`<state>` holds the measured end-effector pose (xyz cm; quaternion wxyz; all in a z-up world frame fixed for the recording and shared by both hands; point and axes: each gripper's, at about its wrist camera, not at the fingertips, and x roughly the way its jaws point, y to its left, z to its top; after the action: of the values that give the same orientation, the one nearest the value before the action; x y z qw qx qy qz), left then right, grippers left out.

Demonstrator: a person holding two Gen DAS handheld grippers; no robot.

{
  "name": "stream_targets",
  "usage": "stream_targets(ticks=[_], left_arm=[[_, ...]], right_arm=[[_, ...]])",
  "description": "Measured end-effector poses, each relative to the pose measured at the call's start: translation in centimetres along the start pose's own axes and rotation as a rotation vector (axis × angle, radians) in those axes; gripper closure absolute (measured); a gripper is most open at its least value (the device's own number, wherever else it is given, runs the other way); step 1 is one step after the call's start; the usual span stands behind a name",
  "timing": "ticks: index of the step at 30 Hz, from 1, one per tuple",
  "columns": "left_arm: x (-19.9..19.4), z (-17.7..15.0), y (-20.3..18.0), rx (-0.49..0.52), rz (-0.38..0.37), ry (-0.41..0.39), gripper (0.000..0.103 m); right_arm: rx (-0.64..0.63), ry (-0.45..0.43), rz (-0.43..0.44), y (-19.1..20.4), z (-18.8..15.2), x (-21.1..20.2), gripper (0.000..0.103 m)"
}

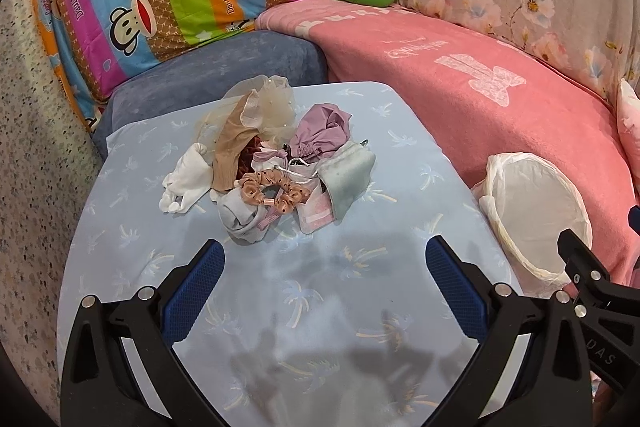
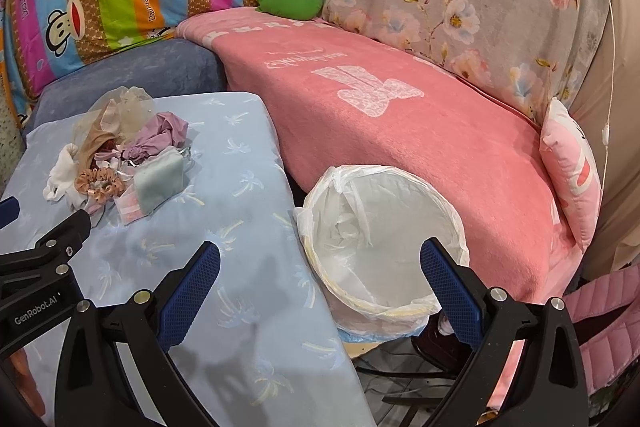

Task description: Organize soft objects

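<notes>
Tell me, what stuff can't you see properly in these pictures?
- Pile of soft things, left wrist view: the reddish item under the tan stocking is mostly covered, so I cannot name it.
- White-lined basket, right wrist view: the right gripper finger hides part of its rim, and its base is out of sight.
- Pink cushion: its print is cut off by the cushion's curve.

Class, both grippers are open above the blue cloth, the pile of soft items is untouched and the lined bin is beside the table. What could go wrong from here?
1. The scrunchie lies tangled with the drawstring pouch and socks, so one grab may drag several along.
2. The bin stands off the table edge; a dropped item could fall in the gap.
3. Its loose liner might snag the right gripper.
</notes>
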<state>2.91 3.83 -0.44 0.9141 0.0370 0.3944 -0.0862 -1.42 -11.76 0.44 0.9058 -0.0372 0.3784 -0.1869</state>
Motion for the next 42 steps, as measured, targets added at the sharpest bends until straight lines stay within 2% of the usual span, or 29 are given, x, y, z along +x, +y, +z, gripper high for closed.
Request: stream_targets(ticks=[7,20,24,29,32,36,42], left_arm=[[1.6,0.0,2.0,-0.04,0.0,0.034,0.007],[5.7,1.3,10.1,-0.159,0.11,0.058,0.007],[7.2,1.4,11.8,-0.199,0.091,0.078,0.007],[8.8,2.3,12.4,-0.25,0.017,0.103,0.007],[9.6,3.1,11.4,-0.24,-0.018,0.11,0.007],[10.8,4.1,10.3,-0.185,-0.024,0.106,0.011],[10.8,2.8,12.0,-0.204,-0.068,0.125,0.011]], right_arm=[[0.016,0.001,0.045,1.3,0.6,1.2,0.006],[-0.006,0.018,0.164,7.3,2.4,4.7,0.006],[-0.013,0.022,0.194,9.2,3.3,6.1,0.006],[-0.017,0.041,0.221,11.2,4.3,8.3,0.006],[-0.004,0.061,0.243,12.1,4.9,9.7,0.006],[0.008,0.086,0.254,12.9,5.5,11.3,0.008],[0.004,0.109,0.273,13.4,5.3,12.1,0.012]])
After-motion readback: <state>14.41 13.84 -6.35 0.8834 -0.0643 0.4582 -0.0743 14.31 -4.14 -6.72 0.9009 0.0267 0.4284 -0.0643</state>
